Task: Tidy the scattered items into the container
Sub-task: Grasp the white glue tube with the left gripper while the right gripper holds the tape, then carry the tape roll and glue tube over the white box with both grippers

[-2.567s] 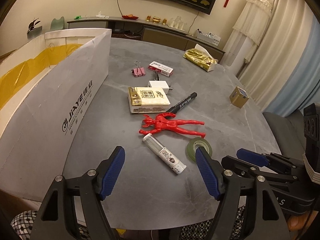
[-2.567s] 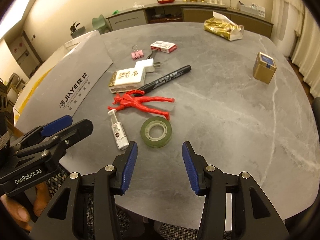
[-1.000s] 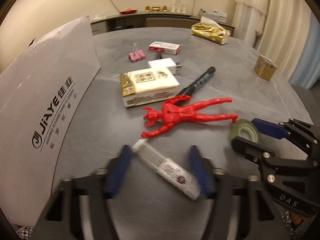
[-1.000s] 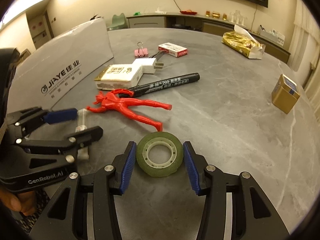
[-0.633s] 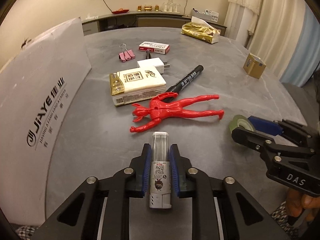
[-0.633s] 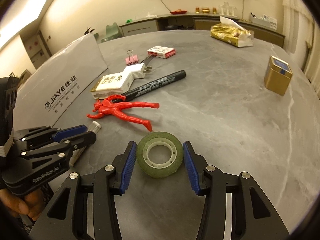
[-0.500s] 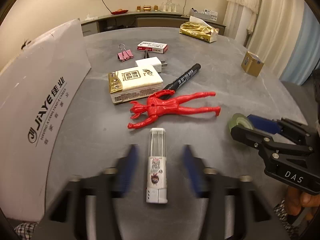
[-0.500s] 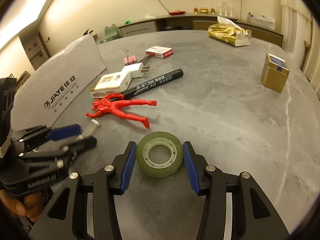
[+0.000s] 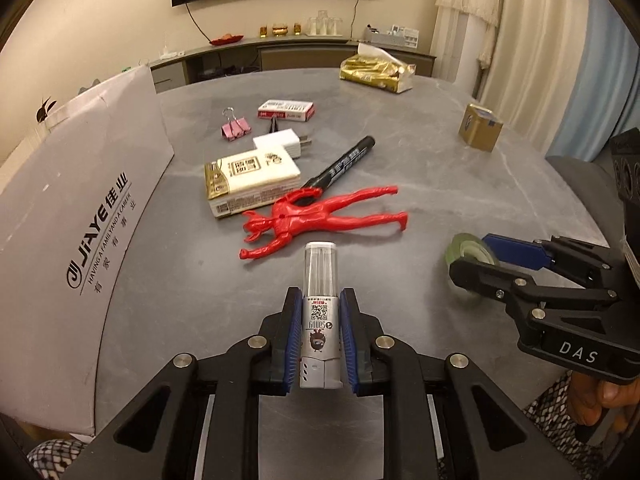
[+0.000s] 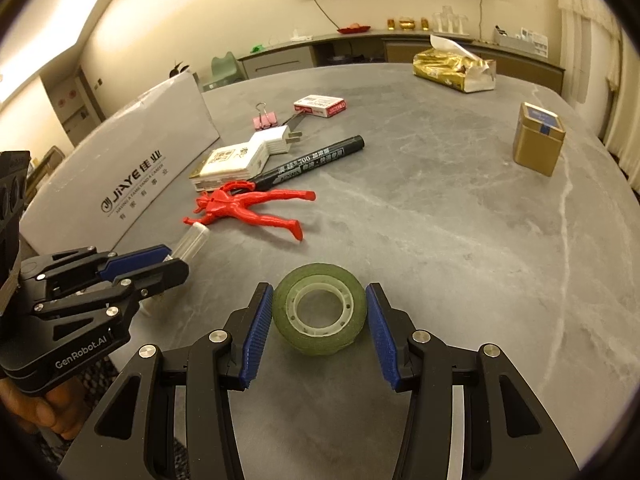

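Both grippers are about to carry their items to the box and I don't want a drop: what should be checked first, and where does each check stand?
1. Left gripper shut on the tube: ok, both blue pads press its sides.
2. Tube held near its middle: not ok, gripped at the base end, clear cap sticking far forward.
3. Right gripper clamped on the tape roll: cannot tell, the pads flank it but firm contact isn't clear.
4. Tape roll lifted off the table: cannot tell.
5. Box opening free: cannot tell, only its outer wall shows.
6. Red figure clear of the tube: ok, it lies apart, ahead of the cap.
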Available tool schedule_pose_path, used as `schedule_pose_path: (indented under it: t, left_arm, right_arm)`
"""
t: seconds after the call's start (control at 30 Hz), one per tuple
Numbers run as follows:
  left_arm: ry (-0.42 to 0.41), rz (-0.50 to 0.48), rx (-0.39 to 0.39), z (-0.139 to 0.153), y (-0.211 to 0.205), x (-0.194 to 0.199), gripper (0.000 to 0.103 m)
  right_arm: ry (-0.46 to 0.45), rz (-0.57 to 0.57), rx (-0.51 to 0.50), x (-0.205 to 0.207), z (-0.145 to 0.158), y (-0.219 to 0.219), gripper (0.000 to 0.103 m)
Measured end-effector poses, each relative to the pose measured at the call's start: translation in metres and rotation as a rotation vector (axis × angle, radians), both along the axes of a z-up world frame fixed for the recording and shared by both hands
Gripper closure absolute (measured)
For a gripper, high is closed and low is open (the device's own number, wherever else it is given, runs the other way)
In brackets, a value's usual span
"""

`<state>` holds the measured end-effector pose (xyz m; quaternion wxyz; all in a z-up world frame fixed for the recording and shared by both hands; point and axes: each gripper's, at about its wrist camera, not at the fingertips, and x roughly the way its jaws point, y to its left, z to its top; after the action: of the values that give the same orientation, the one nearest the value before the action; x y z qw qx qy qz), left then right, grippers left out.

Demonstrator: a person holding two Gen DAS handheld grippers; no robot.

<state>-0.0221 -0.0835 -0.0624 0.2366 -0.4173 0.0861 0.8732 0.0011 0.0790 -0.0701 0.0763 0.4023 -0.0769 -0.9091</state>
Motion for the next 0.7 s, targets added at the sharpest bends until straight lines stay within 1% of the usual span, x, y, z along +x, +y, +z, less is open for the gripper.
schedule_pose_path:
  t: [0.4,0.7]
  left_arm:
    - [-0.009,0.039,0.031,0.022,-0.013,0.012,0.083]
    - [0.013,0.070,0.088,0.052,-0.030,0.020,0.083]
  right_arm:
    - [0.019,0.019,0.018,0.018,0.026,-0.017,0.053]
    - [0.041,0.043,0.040,0.027,0.052,-0.039,0.053]
